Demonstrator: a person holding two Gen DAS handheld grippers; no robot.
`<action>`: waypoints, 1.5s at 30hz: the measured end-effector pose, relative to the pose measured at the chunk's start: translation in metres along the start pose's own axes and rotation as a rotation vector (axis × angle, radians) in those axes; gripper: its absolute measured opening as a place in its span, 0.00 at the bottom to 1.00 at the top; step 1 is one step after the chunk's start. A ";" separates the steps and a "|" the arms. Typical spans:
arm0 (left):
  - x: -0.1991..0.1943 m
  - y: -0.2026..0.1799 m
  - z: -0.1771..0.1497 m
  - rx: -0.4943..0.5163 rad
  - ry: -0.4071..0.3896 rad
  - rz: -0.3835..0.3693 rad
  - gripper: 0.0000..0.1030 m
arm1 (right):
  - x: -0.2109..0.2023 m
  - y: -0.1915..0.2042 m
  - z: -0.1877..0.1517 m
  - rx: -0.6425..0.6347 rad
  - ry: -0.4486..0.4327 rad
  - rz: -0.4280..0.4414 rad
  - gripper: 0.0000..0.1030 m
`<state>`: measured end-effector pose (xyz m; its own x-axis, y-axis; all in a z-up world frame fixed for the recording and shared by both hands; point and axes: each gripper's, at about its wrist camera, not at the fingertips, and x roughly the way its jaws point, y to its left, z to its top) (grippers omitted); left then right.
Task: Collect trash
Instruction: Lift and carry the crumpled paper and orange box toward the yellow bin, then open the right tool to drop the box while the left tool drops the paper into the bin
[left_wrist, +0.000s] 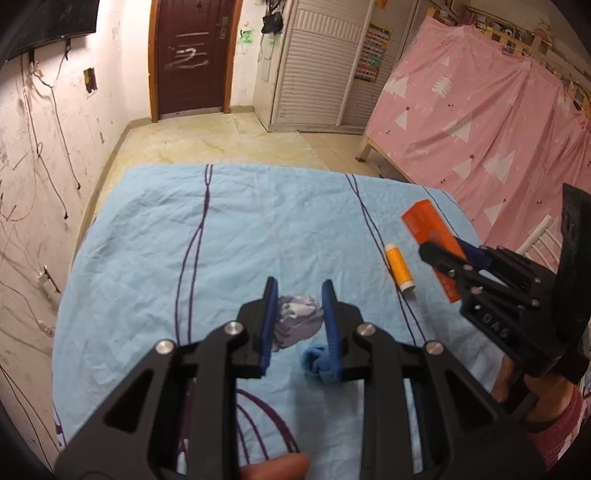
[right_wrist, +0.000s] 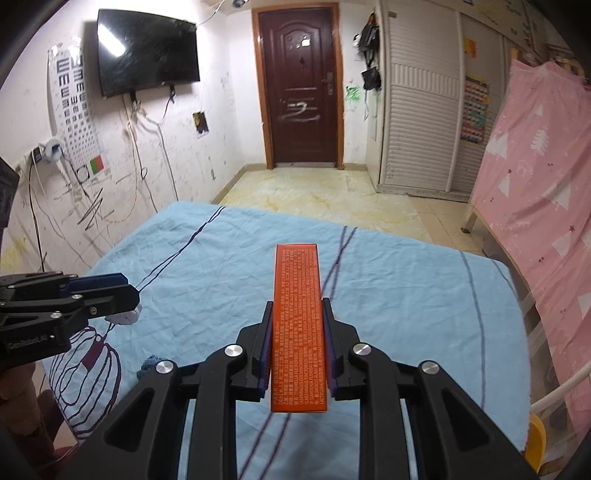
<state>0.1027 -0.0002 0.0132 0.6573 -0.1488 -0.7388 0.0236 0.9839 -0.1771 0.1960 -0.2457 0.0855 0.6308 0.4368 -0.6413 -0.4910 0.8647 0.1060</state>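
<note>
Right gripper (right_wrist: 297, 306) clamps the orange box (right_wrist: 298, 325) by its long sides, lifted above the blue sheet (right_wrist: 406, 314); left gripper (left_wrist: 299, 291) holds a crumpled tissue (left_wrist: 297, 319) between narrow jaws; an orange spool (left_wrist: 399, 267) lies on the sheet. Keep the box level and both grips firm while carrying; no bin is in view.
</note>
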 end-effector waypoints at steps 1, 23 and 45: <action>0.000 -0.002 0.000 0.004 0.000 0.000 0.22 | -0.003 -0.001 -0.001 0.005 -0.006 -0.004 0.16; -0.005 -0.087 0.003 0.179 -0.013 -0.019 0.22 | -0.093 -0.090 -0.036 0.163 -0.144 -0.116 0.16; 0.000 -0.236 0.004 0.407 -0.020 -0.240 0.22 | -0.158 -0.194 -0.112 0.357 -0.174 -0.312 0.16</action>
<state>0.1001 -0.2323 0.0579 0.6115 -0.3792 -0.6945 0.4680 0.8811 -0.0691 0.1243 -0.5098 0.0812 0.8203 0.1527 -0.5512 -0.0463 0.9783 0.2020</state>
